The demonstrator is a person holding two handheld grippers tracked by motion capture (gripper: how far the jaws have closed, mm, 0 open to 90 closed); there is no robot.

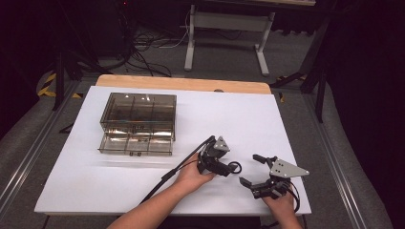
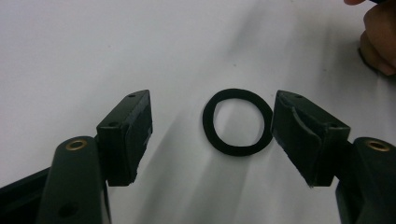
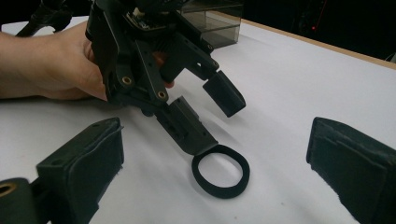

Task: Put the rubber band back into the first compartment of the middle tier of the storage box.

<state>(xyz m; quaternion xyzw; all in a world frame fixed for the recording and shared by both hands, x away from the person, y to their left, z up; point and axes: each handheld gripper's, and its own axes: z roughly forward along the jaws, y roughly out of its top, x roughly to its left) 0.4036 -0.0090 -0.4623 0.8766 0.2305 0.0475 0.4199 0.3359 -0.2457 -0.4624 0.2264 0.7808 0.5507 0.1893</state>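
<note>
A black ring lies flat on the white table top. My left gripper is tilted down over it, open, with the ring between its jaws. One jaw rests at the ring's edge; the other stands off above it, as seen in the right gripper view. My right gripper is open with nothing between its jaws, just right of the ring and pointing towards it.
A smoky translucent drawer box stands at the back left, its lower drawer pulled out a little. The table's wooden far edge and its right edge lie nearby.
</note>
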